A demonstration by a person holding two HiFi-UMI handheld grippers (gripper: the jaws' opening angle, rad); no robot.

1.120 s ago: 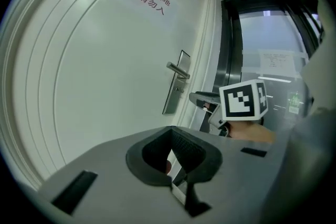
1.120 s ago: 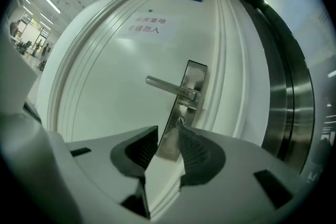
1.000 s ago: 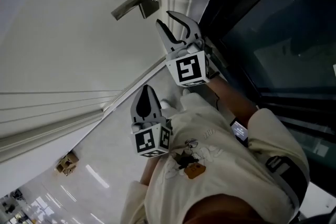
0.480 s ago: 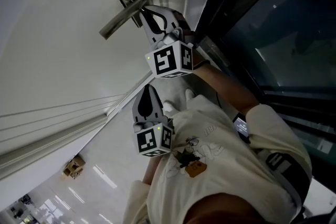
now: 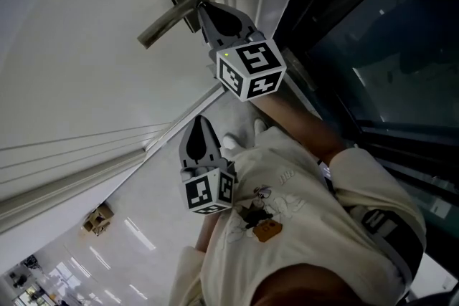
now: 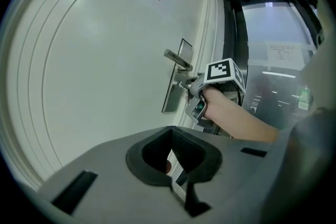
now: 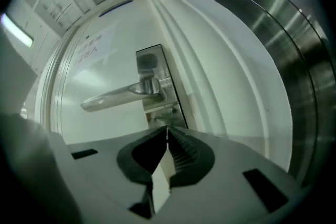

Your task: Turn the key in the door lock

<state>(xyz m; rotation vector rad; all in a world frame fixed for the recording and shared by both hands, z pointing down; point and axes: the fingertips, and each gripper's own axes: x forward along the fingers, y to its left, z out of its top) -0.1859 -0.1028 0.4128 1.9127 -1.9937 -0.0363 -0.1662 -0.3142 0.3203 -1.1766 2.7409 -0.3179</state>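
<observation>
Grasping looks nearly done: the right tongs [image 5: 203,8] are closing, tips almost together on the key [image 6: 182,84] in the far lock plate [image 7: 157,107] below the door handle [image 7: 118,96], leaving the turn itself; the left tongs [image 5: 201,122] hang closed, empty, nearer.

Right gripper view: lever handle [image 7: 118,96] bars 12 o'clock, lock plate [image 7: 163,107] dead ahead, door-frame mouldings [image 7: 220,86] wall off 3 o'clock. Bare door [image 7: 105,126] at 9 o'clock gives me room. Left gripper view: my right arm [image 6: 236,113] crosses 1 o'clock; door face toward 10 o'clock is clear for me.
</observation>
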